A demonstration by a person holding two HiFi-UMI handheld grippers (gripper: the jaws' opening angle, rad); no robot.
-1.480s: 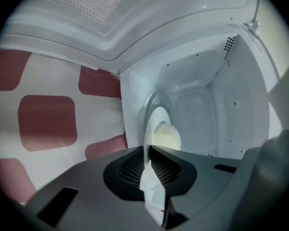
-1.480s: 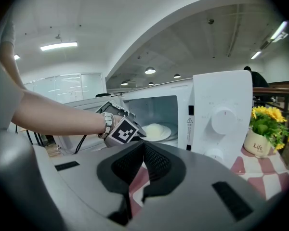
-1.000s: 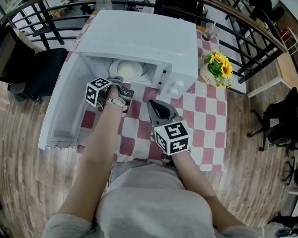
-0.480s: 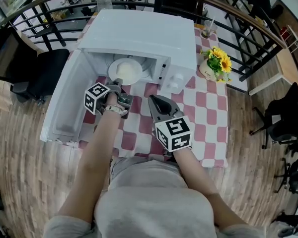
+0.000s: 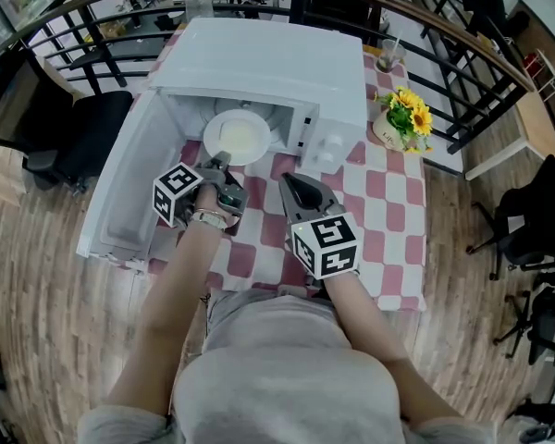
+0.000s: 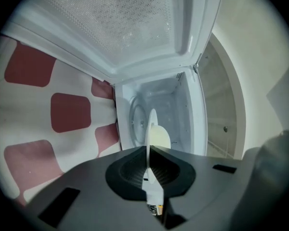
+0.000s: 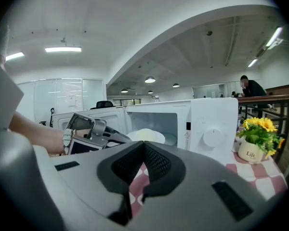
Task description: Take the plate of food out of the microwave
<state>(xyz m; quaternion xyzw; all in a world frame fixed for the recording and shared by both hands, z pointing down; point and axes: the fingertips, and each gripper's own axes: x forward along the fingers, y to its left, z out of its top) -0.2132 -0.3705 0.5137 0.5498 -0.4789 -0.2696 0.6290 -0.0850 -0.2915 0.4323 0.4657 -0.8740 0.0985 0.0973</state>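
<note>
Jaws of our left gripper point(image 6: 148, 153) clamp the plate point(image 5: 239, 139) by its rim at the microwave point(image 5: 259, 63) mouth. Our right gripper point(image 7: 143, 146) is closed and empty. The flowerpot point(image 7: 250, 154) at the tabletop's far right corner reads "Life".

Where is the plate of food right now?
In the head view, the plate of food is left of centre at the mouth of the open microwave, with its near rim pinched in the fingers of the left gripper.
</note>
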